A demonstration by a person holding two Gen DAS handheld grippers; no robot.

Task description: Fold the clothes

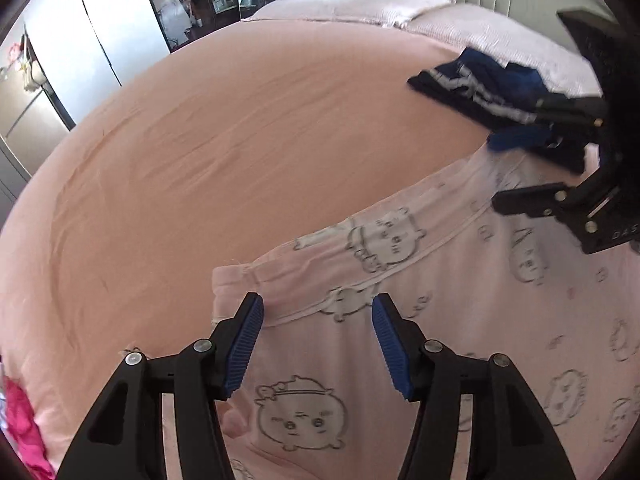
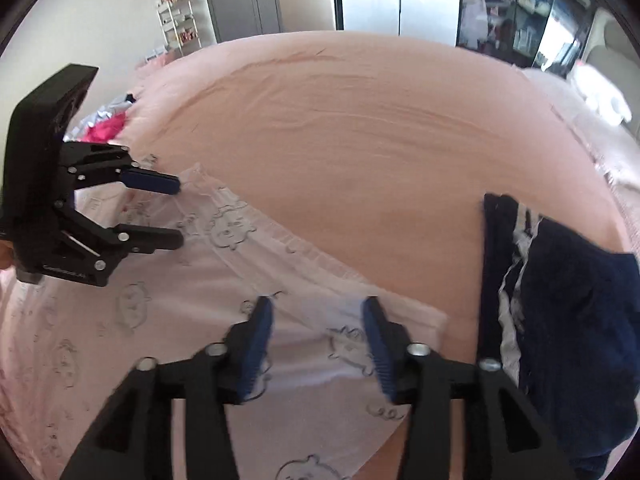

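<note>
Pink printed garment (image 1: pixel 400 320) lies flat on the bed sheet (image 1: pixel 240 140), its banded hem running crosswise ahead of both sets of jaws. Left gripper (image 1: pixel 318 316) stands open over 1 end of the hem, pads clear of cloth. Right gripper (image 2: pixel 318 320) is open over the other end, holding nothing. Each hand is nearest its own corner. Navy garment (image 2: pixel 560 300) lies just right of the right jaws.

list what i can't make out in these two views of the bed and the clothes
- Pink printed garment: its lower part runs off the bottom edge in both wrist views, so its type is unclear.
- Navy garment: bunched, cut by the right edge in the right wrist view; partly behind the right gripper in the left.
- Magenta clothes: small, partly behind the left gripper.
- Right gripper's fingers: motion-blurred.
</note>
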